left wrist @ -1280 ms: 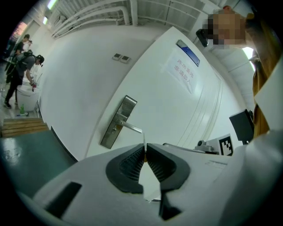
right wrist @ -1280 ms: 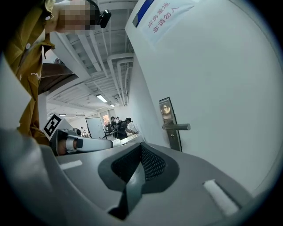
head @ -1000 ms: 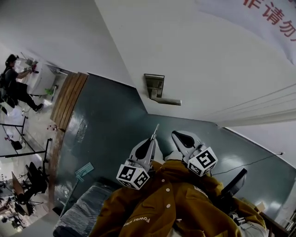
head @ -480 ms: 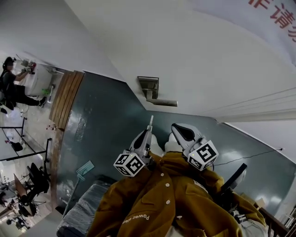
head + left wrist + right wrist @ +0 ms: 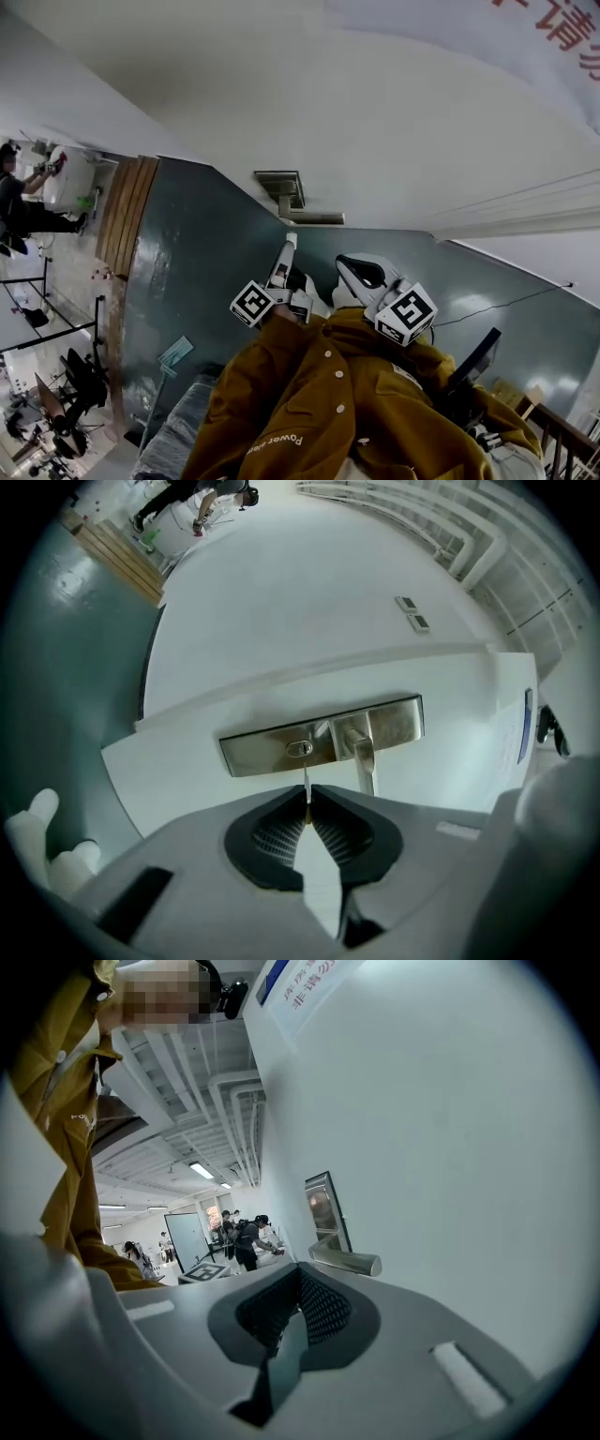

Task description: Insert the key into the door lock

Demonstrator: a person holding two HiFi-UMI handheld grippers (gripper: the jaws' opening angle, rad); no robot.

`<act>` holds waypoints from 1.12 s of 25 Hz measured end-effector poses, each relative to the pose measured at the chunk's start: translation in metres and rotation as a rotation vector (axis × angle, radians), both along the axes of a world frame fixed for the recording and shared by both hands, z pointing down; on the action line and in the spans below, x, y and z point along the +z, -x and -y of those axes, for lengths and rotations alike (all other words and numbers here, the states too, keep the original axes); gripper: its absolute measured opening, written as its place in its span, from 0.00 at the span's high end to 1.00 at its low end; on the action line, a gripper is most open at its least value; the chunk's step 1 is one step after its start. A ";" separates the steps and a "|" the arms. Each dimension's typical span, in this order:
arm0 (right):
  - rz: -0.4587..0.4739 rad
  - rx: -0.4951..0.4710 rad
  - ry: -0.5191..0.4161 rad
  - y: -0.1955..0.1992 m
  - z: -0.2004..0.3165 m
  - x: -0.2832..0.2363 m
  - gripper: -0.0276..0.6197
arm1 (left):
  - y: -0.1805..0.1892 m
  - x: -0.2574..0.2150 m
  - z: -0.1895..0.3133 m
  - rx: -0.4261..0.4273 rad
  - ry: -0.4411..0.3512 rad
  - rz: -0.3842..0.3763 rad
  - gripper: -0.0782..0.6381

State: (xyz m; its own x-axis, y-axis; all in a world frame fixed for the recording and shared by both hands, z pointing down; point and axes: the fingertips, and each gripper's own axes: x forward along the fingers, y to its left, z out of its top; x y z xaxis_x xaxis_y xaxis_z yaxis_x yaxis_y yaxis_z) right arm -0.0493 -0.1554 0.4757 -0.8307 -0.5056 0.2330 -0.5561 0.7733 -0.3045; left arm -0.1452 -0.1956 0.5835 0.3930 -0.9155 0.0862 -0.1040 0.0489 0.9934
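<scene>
A brushed-metal lock plate (image 5: 319,735) sits on the white door, with its keyhole (image 5: 299,749) beside the lever handle (image 5: 362,757). My left gripper (image 5: 307,803) is shut on a thin metal key (image 5: 307,787), whose tip points at the keyhole and stops just short of it. In the head view the left gripper (image 5: 286,251) reaches up to just below the lock plate (image 5: 279,184) and handle (image 5: 315,217). My right gripper (image 5: 359,272) hangs back to the right, shut with nothing in it. In the right gripper view (image 5: 298,1288) the handle (image 5: 345,1261) lies ahead of the jaws.
The white door (image 5: 394,122) carries a sign with red lettering (image 5: 562,37) at upper right. A dark green floor (image 5: 197,281) runs below, with a wooden strip (image 5: 129,216) and a black cable (image 5: 506,305). People work at the far left (image 5: 19,202). A brown jacket sleeve (image 5: 319,403) fills the bottom.
My left gripper has carried the key up and left toward the lock plate, closing most of the gap to it. The right gripper has followed only slightly.
</scene>
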 end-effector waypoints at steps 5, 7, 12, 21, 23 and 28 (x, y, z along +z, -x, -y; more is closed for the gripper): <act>0.001 0.000 0.002 -0.003 0.004 0.001 0.95 | 0.005 0.001 0.025 -0.018 -0.002 -0.050 0.86; 0.000 0.003 0.004 -0.004 0.005 0.001 0.95 | 0.006 0.001 0.027 -0.014 -0.004 -0.053 0.86; 0.000 0.001 0.007 -0.002 0.007 0.001 0.95 | 0.008 0.000 0.025 -0.016 -0.019 -0.067 0.86; 0.000 0.001 0.008 -0.003 0.008 0.001 0.95 | 0.008 -0.003 0.028 -0.026 -0.035 -0.075 0.86; -0.002 0.002 0.008 -0.004 0.007 0.001 0.95 | 0.010 -0.003 0.031 -0.026 -0.033 -0.081 0.86; -0.001 0.009 0.006 -0.006 0.007 0.001 0.95 | 0.008 0.002 0.044 -0.013 -0.025 -0.119 0.86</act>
